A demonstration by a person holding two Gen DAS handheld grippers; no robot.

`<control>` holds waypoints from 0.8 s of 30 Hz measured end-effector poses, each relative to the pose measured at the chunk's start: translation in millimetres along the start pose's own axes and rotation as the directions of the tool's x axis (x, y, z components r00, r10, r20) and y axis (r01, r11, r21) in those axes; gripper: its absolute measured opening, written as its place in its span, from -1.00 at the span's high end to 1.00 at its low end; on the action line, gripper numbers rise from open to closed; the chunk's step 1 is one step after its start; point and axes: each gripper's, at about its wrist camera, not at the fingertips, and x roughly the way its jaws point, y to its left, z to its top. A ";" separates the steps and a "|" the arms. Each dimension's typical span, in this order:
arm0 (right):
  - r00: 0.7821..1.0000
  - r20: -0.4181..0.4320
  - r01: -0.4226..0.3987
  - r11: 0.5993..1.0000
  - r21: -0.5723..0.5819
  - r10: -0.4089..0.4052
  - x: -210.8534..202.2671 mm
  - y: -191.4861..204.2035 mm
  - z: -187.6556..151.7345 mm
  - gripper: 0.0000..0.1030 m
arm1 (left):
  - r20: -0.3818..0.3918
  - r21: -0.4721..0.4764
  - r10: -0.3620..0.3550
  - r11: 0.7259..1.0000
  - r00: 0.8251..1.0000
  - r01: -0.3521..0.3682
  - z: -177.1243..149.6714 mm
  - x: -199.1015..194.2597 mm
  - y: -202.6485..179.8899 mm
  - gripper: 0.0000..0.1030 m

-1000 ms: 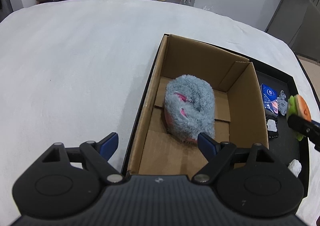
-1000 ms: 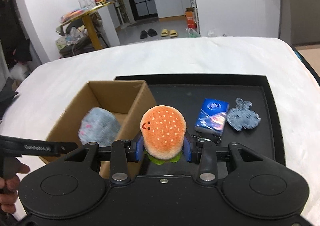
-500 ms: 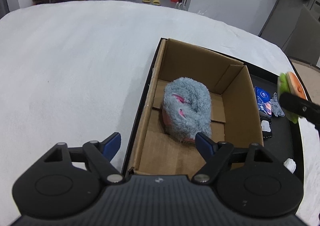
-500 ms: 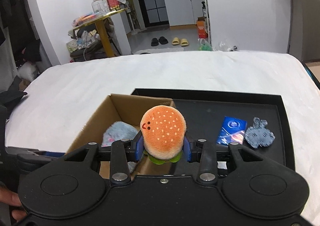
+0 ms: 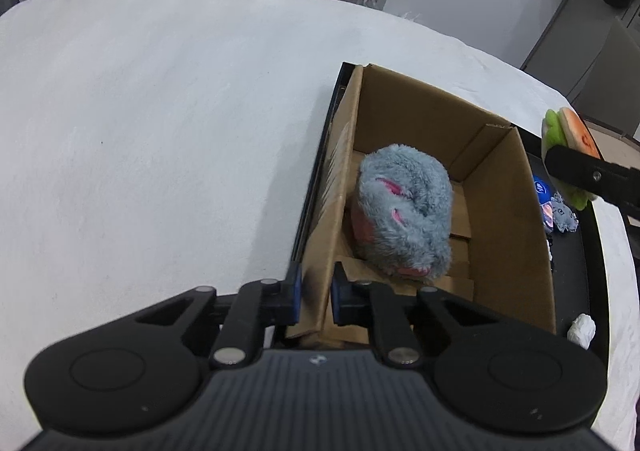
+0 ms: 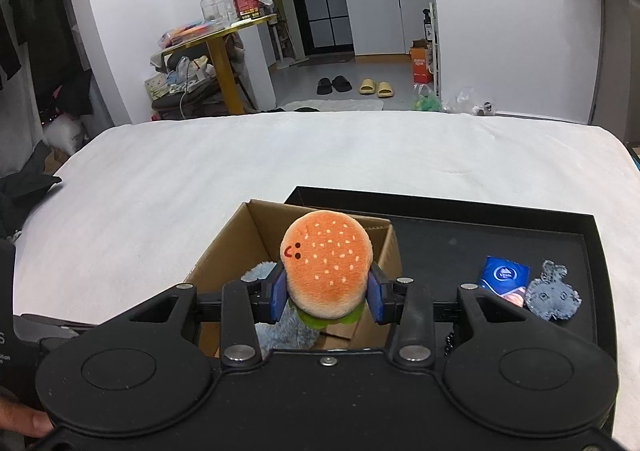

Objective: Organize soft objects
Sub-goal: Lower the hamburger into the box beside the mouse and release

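Left tool [image 5: 313, 293] pinched on box [image 5: 496, 187] wall, right tool [image 6: 327, 293] clamped on burger plush [image 6: 326, 265].
Left wrist view: box right of centre, in black tray [image 5: 592, 251] on white bed [image 5: 160, 131]; grey plush [image 5: 404, 207] lies inside box; burger at right edge, above tray. Right wrist view: burger centre frame, over box near corner; blue packet [image 6: 505, 277] and grey patch [image 6: 554, 291] in tray, lower right.

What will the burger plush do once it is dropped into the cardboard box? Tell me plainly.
The burger plush looks soft: the right tool dents its sides, so it probably lands without bouncing. Its rounded shape may let it roll against the grey furry toy. It seems light; the cardboard box, pinched by the left tool, should barely shift.
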 end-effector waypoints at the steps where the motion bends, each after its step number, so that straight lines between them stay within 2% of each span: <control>1: 1.000 0.001 -0.001 1.000 0.002 0.001 2.4 0.2 0.4 0.24 | 0.001 0.004 -0.002 1.000 1.000 0.002 0.1 0.1 -0.2 0.75; 10: 1.000 -0.007 0.007 1.000 -0.004 -0.007 22.3 5.8 3.7 0.23 | -0.003 0.005 -0.008 1.000 1.000 0.008 0.0 -1.1 1.6 0.75; 13: 1.000 -0.009 -0.006 1.000 -0.008 0.006 27.1 7.2 3.8 0.10 | -0.005 0.010 -0.004 1.000 1.000 0.004 -0.9 -1.2 -1.5 0.75; 16: 0.999 -0.033 0.003 1.000 -0.016 -0.003 33.6 7.2 -0.6 -0.15 | -0.010 0.009 0.000 1.000 1.000 0.001 2.1 0.0 -4.1 0.75; 24: 0.999 -0.051 -0.017 1.000 -0.010 0.016 22.1 4.0 -9.2 -0.16 | -0.010 -0.018 0.018 1.000 1.000 -0.018 3.7 0.3 -7.3 0.74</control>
